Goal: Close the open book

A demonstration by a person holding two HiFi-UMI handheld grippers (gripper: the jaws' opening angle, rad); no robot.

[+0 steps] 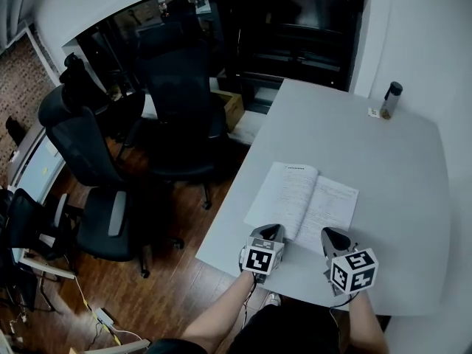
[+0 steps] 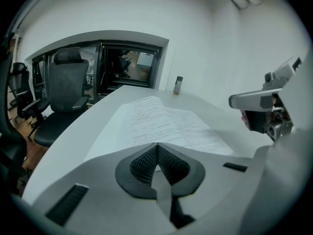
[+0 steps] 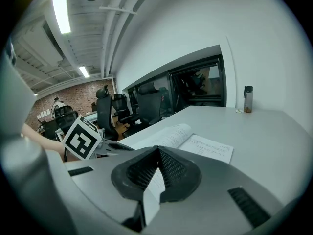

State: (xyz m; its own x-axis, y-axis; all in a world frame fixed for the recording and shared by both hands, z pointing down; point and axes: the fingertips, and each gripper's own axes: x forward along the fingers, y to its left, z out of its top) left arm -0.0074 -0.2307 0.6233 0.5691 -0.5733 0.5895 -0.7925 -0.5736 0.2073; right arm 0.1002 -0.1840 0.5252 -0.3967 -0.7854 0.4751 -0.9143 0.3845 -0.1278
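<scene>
Both your left claw and right claw are pinched together and empty at lower centre, with the open book just above them, its spine running up-frame between them.

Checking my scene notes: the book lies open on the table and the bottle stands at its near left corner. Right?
No. The bottle stands at the far right corner of the table, as the head view shows; the book does lie open.

Book mid table; bottle far R corner; chairs L.
</scene>
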